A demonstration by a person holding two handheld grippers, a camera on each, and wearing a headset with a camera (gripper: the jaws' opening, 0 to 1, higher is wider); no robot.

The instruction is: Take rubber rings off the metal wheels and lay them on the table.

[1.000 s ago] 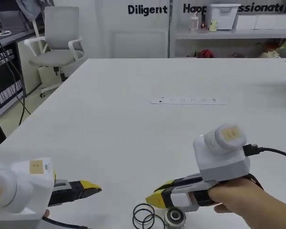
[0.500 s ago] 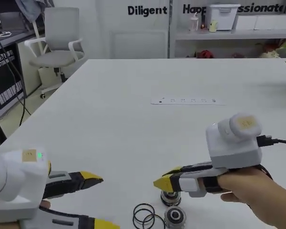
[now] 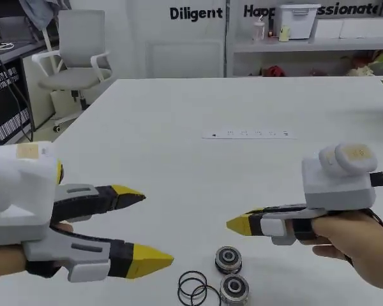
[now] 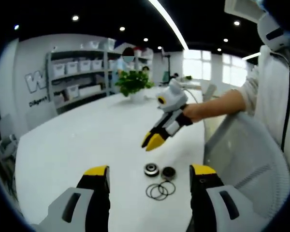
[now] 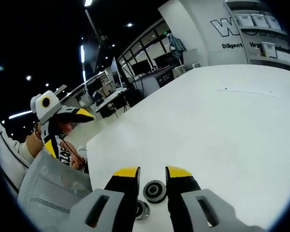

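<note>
Our right tongs (image 3: 233, 224), open a little and empty, point just over one metal wheel (image 3: 228, 258) on the worktop (image 3: 179, 127). Our left tongs (image 3: 154, 228), wide open and empty, are farther off.

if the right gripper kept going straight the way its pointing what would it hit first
Probably the metal wheel, which lies dead ahead between the tips of the right gripper in its own view. Depth is unclear, so it may touch the table first.
</note>
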